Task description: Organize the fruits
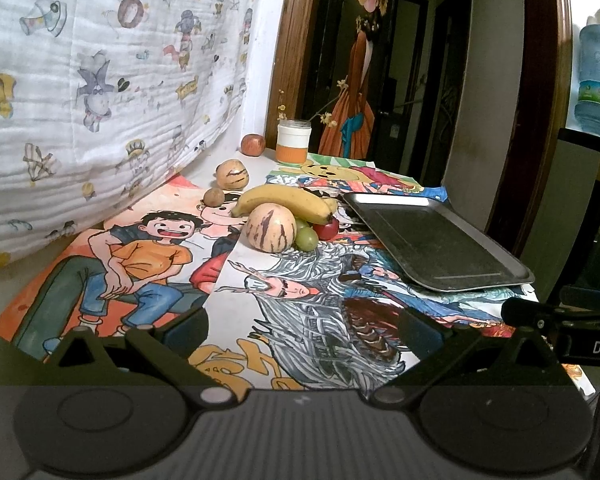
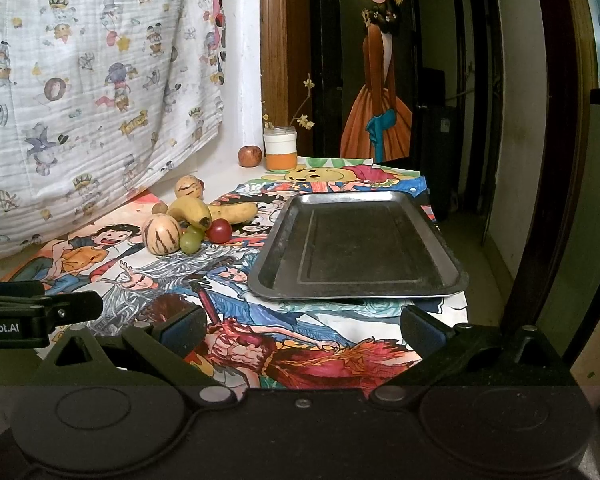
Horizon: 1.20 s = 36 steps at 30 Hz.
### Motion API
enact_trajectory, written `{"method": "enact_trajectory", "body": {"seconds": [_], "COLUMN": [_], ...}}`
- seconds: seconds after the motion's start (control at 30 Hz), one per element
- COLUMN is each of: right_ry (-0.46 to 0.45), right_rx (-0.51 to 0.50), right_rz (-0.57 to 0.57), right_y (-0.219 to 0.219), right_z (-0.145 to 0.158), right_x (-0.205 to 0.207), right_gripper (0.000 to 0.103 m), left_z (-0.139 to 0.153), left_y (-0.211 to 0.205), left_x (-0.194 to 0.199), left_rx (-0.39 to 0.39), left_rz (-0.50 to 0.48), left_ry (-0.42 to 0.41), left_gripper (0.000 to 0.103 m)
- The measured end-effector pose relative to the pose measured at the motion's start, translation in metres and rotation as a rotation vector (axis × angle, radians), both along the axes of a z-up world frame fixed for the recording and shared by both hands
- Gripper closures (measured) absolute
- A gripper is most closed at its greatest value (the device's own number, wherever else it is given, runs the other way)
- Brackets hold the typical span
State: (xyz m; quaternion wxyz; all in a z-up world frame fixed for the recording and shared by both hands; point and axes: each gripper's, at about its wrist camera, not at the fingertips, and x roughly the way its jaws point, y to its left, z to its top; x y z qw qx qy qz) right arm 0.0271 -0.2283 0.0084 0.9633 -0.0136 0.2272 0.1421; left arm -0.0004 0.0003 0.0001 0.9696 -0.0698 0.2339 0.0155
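Dark metal, the tray (image 2: 356,248) lies bare on the right of the picture-covered table (image 1: 300,304), straight ahead of the right gripper (image 2: 300,330); the fruit is heaped to its left and a little farther off; a banana (image 1: 286,200) lies across the top of the heap with its long axis running left to right, a second banana (image 2: 236,213) showing behind it in the right wrist view; a striped pale melon (image 1: 270,227) sits at the near front, with a green grape (image 1: 306,239) and a small red fruit (image 1: 327,229) just beside it; another striped melon (image 1: 232,174), a small brown fruit (image 1: 213,197) and an apple (image 1: 253,145) trail away toward the far wall, the apple next to a white and orange cup (image 1: 294,142); both grippers hover low at the near edge, jaws spread wide and holding nothing; the left gripper (image 1: 302,328) faces the heap almost head on, so I judge it the nearer to the fruit, and the near melon its easiest first pick.
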Motion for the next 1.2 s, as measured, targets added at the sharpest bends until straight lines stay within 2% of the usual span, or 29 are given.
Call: {"method": "enact_trajectory", "body": {"seconds": [1.2], "right_ry": [0.001], "right_rx": [-0.001], "right_rz": [-0.004], "right_y": [0.0006], "right_z": [0.0003], "right_x": [-0.0006], "right_gripper": [0.001], "left_z": [-0.0097], "left_y": [0.0018], "left_x": [0.0007], "left_rx": [-0.004], "left_rz": [0.001], "left_ry": [0.005], "left_gripper": [0.000]}}
